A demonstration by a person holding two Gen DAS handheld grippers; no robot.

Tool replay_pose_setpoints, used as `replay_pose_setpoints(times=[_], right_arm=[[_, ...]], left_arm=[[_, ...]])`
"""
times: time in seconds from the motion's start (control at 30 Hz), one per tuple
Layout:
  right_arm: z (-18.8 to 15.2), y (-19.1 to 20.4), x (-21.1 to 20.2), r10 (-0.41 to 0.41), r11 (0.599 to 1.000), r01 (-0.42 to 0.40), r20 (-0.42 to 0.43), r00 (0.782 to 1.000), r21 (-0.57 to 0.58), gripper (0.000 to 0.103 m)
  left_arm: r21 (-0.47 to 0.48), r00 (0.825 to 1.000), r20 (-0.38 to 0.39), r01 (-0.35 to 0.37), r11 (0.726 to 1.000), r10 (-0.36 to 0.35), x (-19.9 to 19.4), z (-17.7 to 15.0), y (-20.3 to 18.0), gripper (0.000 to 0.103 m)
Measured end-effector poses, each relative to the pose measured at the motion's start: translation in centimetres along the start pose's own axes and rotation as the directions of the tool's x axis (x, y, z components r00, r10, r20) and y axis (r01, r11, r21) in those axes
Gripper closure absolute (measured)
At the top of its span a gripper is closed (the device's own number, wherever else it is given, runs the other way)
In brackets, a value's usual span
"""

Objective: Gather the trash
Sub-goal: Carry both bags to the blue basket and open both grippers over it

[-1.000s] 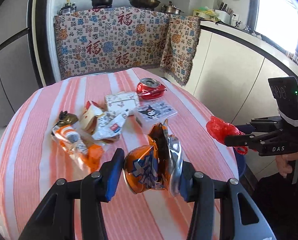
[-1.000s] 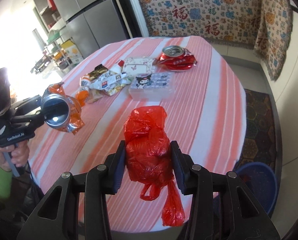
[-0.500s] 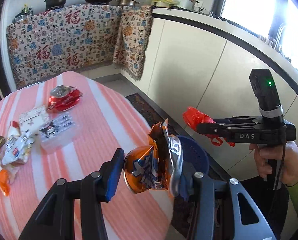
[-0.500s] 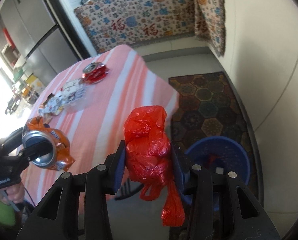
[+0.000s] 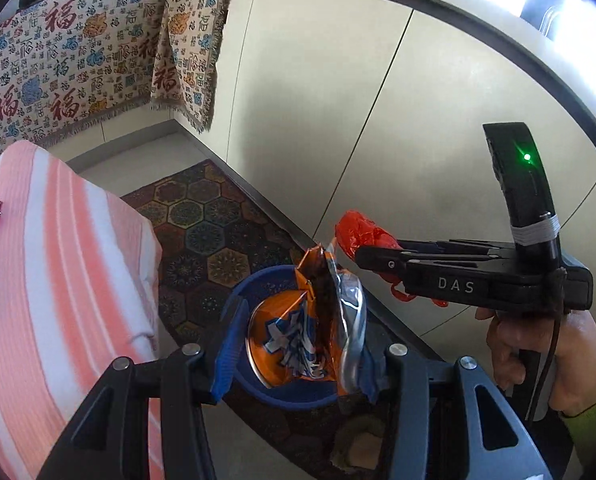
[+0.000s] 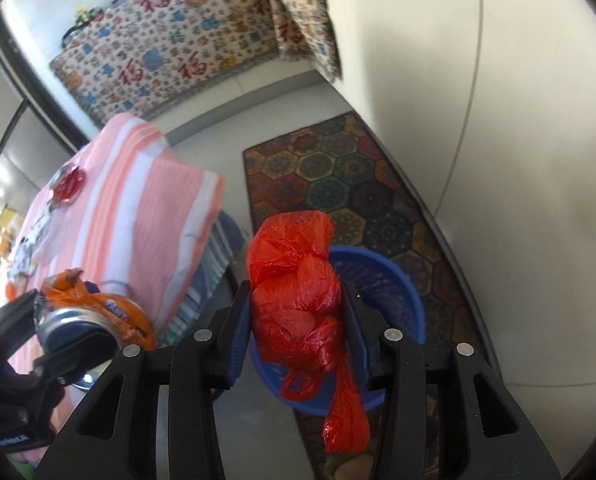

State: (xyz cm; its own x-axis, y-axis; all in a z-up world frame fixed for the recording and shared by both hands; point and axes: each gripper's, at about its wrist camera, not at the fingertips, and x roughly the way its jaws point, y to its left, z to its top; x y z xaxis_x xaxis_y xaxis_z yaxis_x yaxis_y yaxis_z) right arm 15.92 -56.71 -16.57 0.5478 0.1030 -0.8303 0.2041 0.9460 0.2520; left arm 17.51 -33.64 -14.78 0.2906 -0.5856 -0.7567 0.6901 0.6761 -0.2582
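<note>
While over blue basket (image 6: 382, 280), left gripper (image 5: 302, 348) clamps crushed can (image 5: 298, 340); right gripper (image 6: 296, 320) clamps red bag (image 6: 294, 280).

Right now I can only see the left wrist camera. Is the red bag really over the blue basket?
Observer: In the right wrist view the red plastic bag, pinched in the right hand-held gripper, lines up with the blue basket, which sits on the floor behind it.
Operator: Is the bag hanging loose?
Observer: It's a knotted bundle, and its loop and tail dangle below the pads, across the basket's near rim.
Operator: Is there more trash on the table than that red thing at the edge?
Observer: Yes. Past the crushed red can, wrappers lie farther along the striped table.
</note>
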Motion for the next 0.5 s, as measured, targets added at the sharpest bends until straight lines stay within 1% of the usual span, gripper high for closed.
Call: replay_pose_setpoints(times=[0.23, 0.37, 0.5], right_arm=[[-0.4, -2.8, 1.3, 0.001, 0.998, 0.0, -0.014, 1.0, 0.069, 0.059], [-0.4, -3.5, 1.9, 0.004, 0.996, -0.002, -0.031, 1.0, 0.09, 0.059], [-0.4, -4.2, 2.4, 0.013, 0.994, -0.008, -0.043, 0.999, 0.106, 0.059]], left_arm=[[-0.021, 0.997, -0.075, 0.004, 1.0, -0.006, 5.7, 1.0, -0.2, 0.054], [-0.019, 0.995, -0.102, -0.006, 1.0, 0.004, 8.0, 1.1, -0.3, 0.053], [-0.009, 0.994, -0.111, -0.013, 1.0, 0.012, 9.2, 0.8, -0.8, 0.053]])
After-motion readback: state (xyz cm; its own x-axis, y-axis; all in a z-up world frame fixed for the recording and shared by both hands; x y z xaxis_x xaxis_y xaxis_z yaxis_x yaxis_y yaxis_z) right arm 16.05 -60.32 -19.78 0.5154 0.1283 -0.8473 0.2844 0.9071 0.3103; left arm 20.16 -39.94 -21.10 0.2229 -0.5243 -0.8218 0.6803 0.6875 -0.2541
